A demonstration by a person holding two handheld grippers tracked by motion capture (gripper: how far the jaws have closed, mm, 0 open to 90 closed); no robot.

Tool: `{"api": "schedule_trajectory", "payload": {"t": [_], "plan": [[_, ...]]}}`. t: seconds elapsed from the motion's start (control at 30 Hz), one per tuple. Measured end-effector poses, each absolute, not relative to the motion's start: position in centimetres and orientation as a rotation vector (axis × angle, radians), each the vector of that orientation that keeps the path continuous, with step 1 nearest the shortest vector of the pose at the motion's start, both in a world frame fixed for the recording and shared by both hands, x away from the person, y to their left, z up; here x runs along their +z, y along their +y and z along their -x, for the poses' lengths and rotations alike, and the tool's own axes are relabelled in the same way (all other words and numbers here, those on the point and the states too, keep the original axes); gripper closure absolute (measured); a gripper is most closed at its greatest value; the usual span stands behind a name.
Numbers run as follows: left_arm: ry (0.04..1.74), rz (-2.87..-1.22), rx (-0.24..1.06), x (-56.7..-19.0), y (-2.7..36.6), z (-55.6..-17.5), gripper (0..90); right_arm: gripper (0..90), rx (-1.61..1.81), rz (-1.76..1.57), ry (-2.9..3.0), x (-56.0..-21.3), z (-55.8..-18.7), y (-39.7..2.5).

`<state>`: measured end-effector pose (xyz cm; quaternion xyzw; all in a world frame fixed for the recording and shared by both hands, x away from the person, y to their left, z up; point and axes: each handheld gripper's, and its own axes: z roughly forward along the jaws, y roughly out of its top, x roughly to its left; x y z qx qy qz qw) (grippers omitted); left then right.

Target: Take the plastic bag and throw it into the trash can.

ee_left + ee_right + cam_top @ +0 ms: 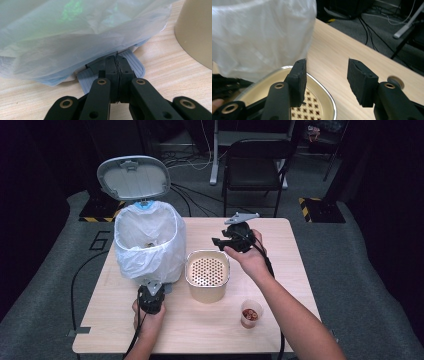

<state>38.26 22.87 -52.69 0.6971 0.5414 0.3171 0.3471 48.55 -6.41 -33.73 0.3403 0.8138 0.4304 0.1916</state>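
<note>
A pedal bin lined with a white plastic bag stands at the table's left, its grey lid tipped up and open. My left gripper is at the bin's foot. In the left gripper view its jaws are pressed together, and the left gripper rests its tips on the grey ribbed pedal under the bag. A beige strainer pot with a perforated insert sits mid-table. My right gripper hovers just behind it. In its own view the right gripper is open with nothing between its jaws, above the pot's rim.
A small clear cup holding brown pieces stands near the front right, beside the person's right forearm. A black chair and cables are on the floor beyond the table. Bare wood lies right of the pot and along the front edge.
</note>
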Motion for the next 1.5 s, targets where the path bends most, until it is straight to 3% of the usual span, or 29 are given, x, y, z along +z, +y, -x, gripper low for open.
{"api": "schedule_trajectory", "payload": {"t": [0.67,0.87,1.5], "plan": [[1.423,-1.785,0.812,-52.8,22.7,-38.2,89.0,67.6,1.106,-1.033,2.397,-39.8,-50.1,-7.8],[1.401,-1.812,0.825,-52.7,22.9,-38.3,89.0,78.3,1.099,-1.043,2.445,-40.7,-50.3,-7.6],[1.404,-1.816,0.817,-52.6,22.9,-38.2,89.0,78.7,1.123,-1.036,2.474,-40.9,-46.9,-8.4]]}}
